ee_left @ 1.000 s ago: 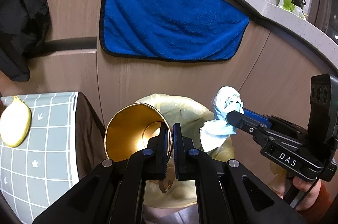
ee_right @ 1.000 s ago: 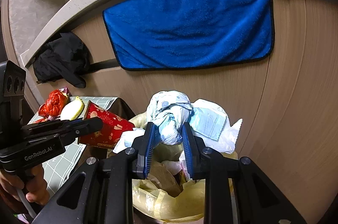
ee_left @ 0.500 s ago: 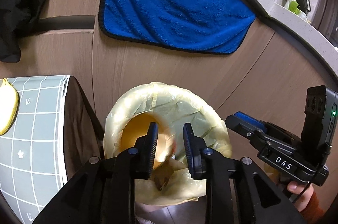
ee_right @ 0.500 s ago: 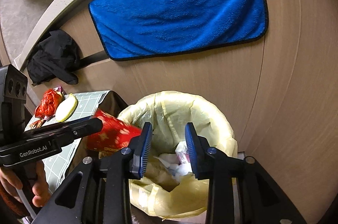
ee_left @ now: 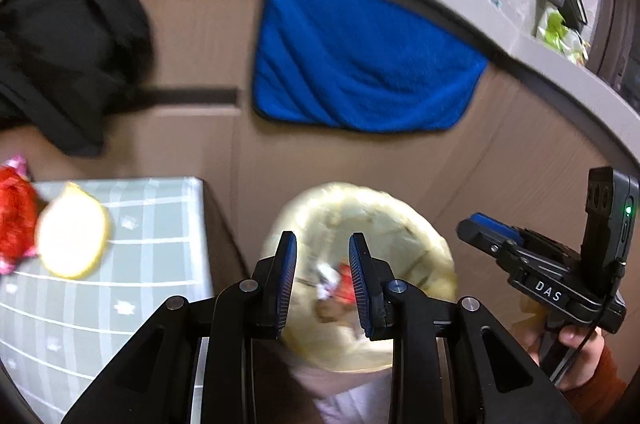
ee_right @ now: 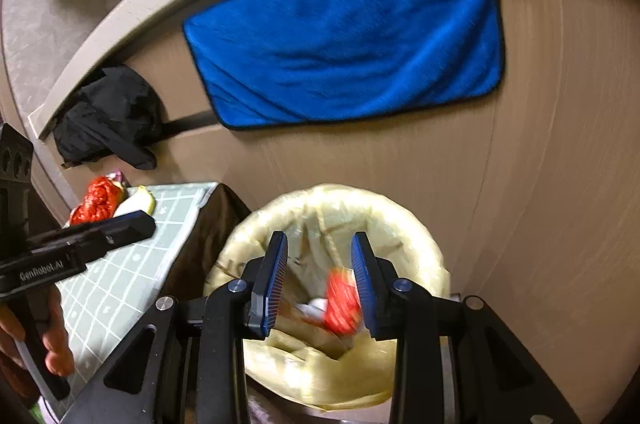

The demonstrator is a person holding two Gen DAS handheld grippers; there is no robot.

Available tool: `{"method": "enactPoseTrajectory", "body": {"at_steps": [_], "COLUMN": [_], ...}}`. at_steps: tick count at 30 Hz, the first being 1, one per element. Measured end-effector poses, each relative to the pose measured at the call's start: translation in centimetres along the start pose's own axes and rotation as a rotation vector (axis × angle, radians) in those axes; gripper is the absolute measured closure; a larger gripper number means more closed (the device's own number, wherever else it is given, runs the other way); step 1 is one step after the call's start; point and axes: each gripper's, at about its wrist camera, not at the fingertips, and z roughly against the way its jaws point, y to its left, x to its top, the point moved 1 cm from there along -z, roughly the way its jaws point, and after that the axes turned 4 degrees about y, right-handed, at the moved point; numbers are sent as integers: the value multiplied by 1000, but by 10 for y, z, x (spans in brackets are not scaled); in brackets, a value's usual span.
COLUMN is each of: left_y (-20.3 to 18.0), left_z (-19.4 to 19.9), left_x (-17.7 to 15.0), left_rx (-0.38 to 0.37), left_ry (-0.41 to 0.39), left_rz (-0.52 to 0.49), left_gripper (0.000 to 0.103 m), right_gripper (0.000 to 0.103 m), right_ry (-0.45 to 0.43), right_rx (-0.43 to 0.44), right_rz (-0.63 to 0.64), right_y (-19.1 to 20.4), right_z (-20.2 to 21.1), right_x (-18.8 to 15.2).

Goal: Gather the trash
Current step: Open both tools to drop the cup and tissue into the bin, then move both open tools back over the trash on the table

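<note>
A bin lined with a yellow bag [ee_left: 416,236] [ee_right: 412,224] stands on the floor against the wooden cabinet. The red paper cup [ee_right: 340,300] [ee_left: 346,288] and white tissue [ee_right: 314,306] lie inside it. My left gripper [ee_left: 322,280] is open and empty above the bin's left side. My right gripper [ee_right: 320,280] is open and empty above the bin; it also shows at the right of the left wrist view [ee_left: 492,232]. On the grey checked tablecloth [ee_left: 152,264] [ee_right: 120,288] to the left lie a yellow peel [ee_left: 72,244] [ee_right: 134,204] and a red crumpled wrapper [ee_left: 14,220] [ee_right: 98,200].
A blue towel [ee_left: 360,64] [ee_right: 352,44] hangs on the cabinet front behind the bin. Black cloth [ee_left: 68,64] [ee_right: 108,116] hangs at the left. The counter above [ee_left: 560,24] holds small items. The table's brown side [ee_right: 208,232] stands close to the bin.
Both grippers opened over the bin: the left let go of the red cup, the right let go of the tissue wad. Both now lie in the bag, and the grippers have lifted back.
</note>
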Motion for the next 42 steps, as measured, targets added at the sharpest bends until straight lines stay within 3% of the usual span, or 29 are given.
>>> {"method": "enactPoseTrajectory", "body": {"at_steps": [14,22,29,34,42], "left_y": [114,191,254,287,334], "left_z": [154,201,199,181,126], "left_x": [-7,-31,-54,-70,-53], "left_rx": [261,355,389,388,325], "left_ry": [-229,-272,-257,-208,-148], "left_rz": [130,241,341,374,392], "left_gripper": [75,74,73,73,71], "right_gripper": [71,71,71,71,71], "right_ry": [-63,-51,-29,-26,20], "right_rx": [151,211,211,226,242], "right_rz": [165,215,314,318,322], "right_y": [126,195,244,254,254], "right_z": [-4,-27,-54,-72,-99], "right_x": [36,50,46,50,46]}}
